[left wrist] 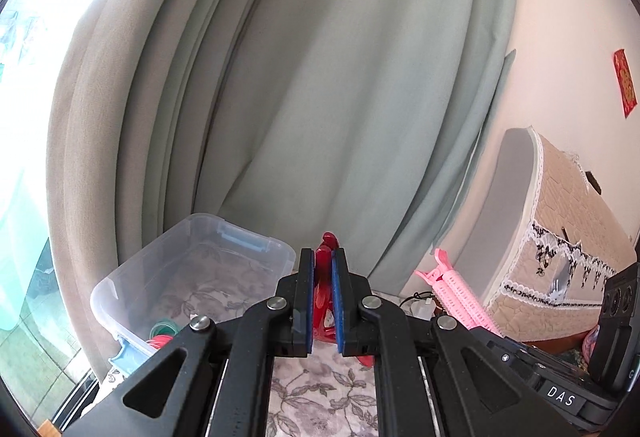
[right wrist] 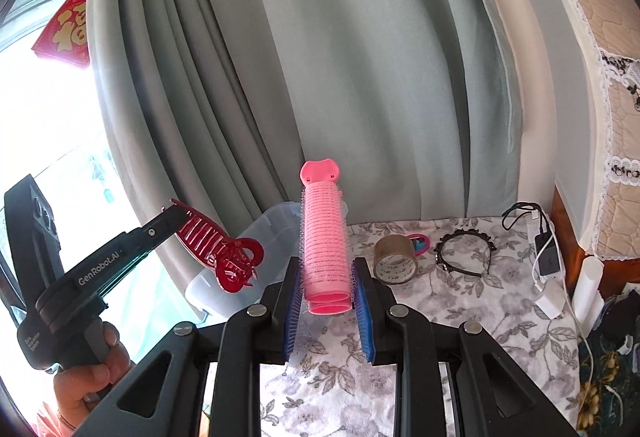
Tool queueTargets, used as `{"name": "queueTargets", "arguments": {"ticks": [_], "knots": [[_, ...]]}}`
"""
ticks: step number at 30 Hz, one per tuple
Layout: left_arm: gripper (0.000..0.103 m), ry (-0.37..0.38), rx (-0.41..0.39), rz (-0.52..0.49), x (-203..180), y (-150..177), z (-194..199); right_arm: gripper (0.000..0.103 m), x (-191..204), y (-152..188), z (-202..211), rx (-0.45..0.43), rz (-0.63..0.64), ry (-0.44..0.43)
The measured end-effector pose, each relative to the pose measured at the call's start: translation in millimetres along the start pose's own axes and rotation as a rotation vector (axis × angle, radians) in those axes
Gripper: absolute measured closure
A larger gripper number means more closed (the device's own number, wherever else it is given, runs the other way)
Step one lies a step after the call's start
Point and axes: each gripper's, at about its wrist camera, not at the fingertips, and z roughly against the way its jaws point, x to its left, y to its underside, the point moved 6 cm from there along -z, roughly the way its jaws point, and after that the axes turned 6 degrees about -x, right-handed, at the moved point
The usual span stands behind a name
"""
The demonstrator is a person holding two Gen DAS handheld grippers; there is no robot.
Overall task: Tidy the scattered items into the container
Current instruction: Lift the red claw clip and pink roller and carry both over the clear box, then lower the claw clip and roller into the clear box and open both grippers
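Note:
My left gripper (left wrist: 323, 257) is shut on a red hair claw clip (left wrist: 325, 289), held in the air above the flowered tablecloth. The right wrist view shows that clip (right wrist: 228, 251) hanging from the left gripper (right wrist: 176, 211) at the left. My right gripper (right wrist: 325, 269) is shut on a pink hair roller (right wrist: 324, 237), which stands upright between the blue pads. In the left wrist view the roller (left wrist: 460, 293) shows at the right. A clear plastic box (left wrist: 192, 277) sits on the table ahead and left, with coloured hair bands inside; its corner (right wrist: 280, 221) shows behind the roller.
On the tablecloth (right wrist: 460, 309) lie a roll of brown tape (right wrist: 395, 263), a black toothed headband (right wrist: 466, 251), a small pink item (right wrist: 418, 241), and phones with chargers and cables (right wrist: 546, 261). Grey-green curtains (left wrist: 320, 77) hang behind. A quilted cover (left wrist: 560, 229) stands at the right.

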Motion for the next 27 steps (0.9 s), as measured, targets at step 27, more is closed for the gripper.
{"name": "queueTargets", "arguments": {"ticks": [27], "knots": [[0.095,-0.168,0.025,0.175,131.4,31.9,-17.3,0.077,93.7,66.1,-126.0,0.271,0.151,-0.137]]}}
